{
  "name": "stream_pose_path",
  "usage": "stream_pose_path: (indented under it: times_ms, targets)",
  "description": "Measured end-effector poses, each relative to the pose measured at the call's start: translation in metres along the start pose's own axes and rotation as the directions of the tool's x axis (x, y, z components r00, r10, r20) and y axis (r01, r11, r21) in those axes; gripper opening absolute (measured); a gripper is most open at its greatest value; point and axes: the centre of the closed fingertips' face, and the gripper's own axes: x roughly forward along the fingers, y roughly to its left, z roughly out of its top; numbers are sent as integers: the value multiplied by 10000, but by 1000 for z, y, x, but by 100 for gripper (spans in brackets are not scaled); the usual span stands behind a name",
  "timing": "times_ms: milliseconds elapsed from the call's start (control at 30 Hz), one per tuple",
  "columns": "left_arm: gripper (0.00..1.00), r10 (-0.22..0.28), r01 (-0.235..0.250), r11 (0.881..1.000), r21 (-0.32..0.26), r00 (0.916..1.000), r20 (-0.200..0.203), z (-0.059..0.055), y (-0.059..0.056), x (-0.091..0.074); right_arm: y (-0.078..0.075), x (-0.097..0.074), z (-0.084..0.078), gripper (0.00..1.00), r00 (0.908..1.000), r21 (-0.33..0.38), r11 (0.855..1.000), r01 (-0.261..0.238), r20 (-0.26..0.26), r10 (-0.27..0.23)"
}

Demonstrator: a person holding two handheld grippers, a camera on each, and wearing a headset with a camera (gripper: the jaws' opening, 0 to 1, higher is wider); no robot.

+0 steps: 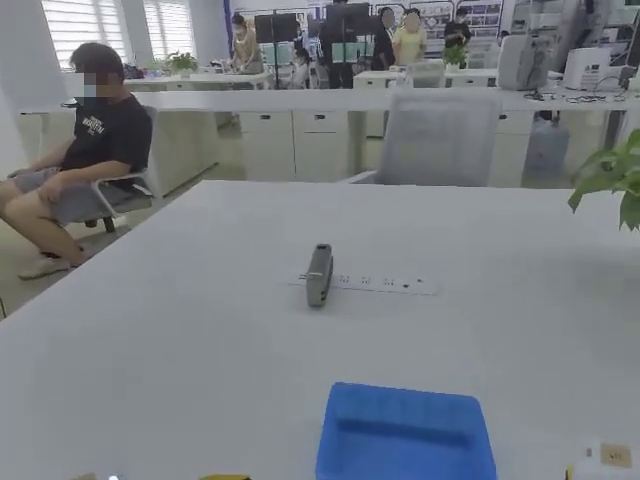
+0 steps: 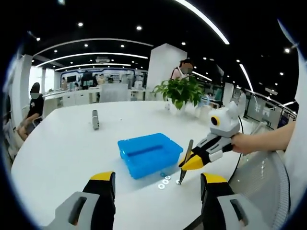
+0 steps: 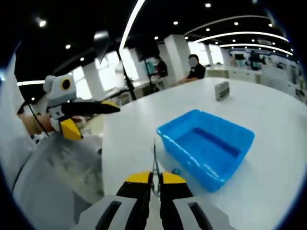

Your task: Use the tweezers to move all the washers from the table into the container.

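Currently, in the left gripper view, the left tool point(image 2: 158, 179) is released, its jaws spread wide and empty on the near side of the blue container point(image 2: 144, 153). The container stands on the white counter point(image 2: 67, 148). Three washers point(image 2: 164, 182) lie in a short row on the counter, just off the container's near right corner. The tweezers point(image 2: 189, 147) stand tilted, tips down just beside the washers; contact cannot be confirmed. The right tool point(image 2: 186, 165), right of the container, is clenched on the tweezers.
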Motion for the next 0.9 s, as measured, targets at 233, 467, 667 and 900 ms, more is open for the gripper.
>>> stream_pose_path:
  times_ms: [233,467,667,900]
  targets:
    - [81,146,-128,9998,-158,9931,1167,19,2,-1,8,-16,11,2,9996,36,9996,290,49,-291]
    - [95,290,-252,9995,-189,9708,2382,38,3,-8,4,-33,37,3,9951,18,9965,831,543,-830]
    - [95,403,-385,9992,-120,9651,2586,41,6,-12,-6,-40,60,3,9848,333,9917,1241,1185,-1272]
    - [91,571,-433,9974,-575,9628,2643,40,12,-15,-26,-40,79,3,9670,761,9796,1861,1621,-1963]
